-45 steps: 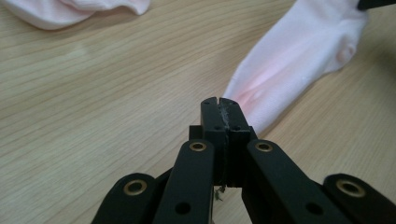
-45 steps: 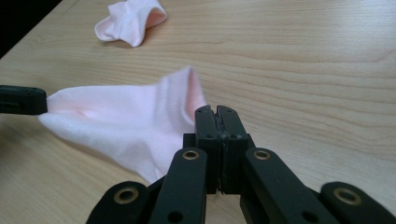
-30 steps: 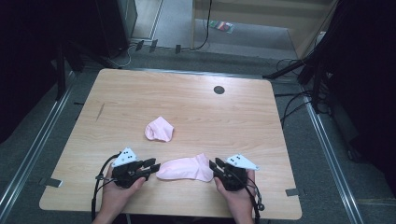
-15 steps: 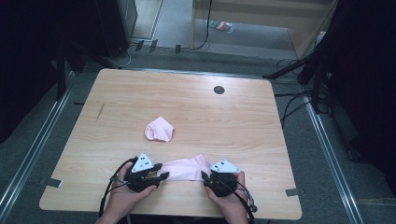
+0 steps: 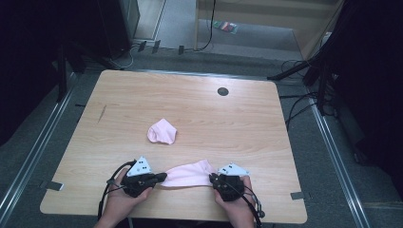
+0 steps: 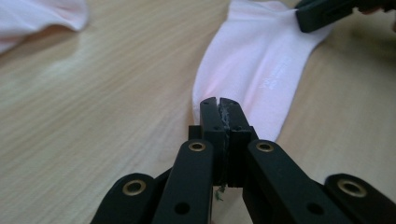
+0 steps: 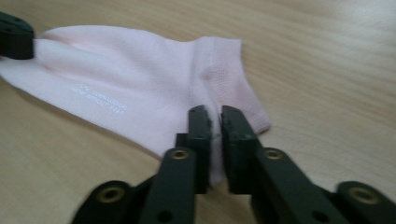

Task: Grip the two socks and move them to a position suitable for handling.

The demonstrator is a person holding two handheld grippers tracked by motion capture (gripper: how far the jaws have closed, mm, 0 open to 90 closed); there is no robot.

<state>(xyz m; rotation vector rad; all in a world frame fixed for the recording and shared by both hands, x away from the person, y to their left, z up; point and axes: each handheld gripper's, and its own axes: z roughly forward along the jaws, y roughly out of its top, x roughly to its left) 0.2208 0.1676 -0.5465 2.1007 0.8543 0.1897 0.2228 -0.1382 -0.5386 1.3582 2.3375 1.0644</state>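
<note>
A flat pink sock (image 5: pixel 187 173) lies near the table's front edge, stretched between my two grippers. My left gripper (image 5: pixel 162 176) holds its left end. In the left gripper view the jaws (image 6: pixel 219 106) have just closed tight on the sock (image 6: pixel 254 65). My right gripper (image 5: pixel 212 178) holds the cuff end. In the right gripper view its jaws (image 7: pixel 212 116) have just been closing and pinch the cuff edge of the sock (image 7: pixel 140 79). A second pink sock (image 5: pixel 161 131) lies crumpled farther in, mid-table.
The wooden table (image 5: pixel 237 123) has a dark round hole (image 5: pixel 223 91) near its far edge. Cables trail from both grippers over the front edge. The floor beyond the table holds black stands and cables.
Both grippers have tipped down onto the sock's ends and closed on them. The sock now lies pulled out longer and flatter between them.
</note>
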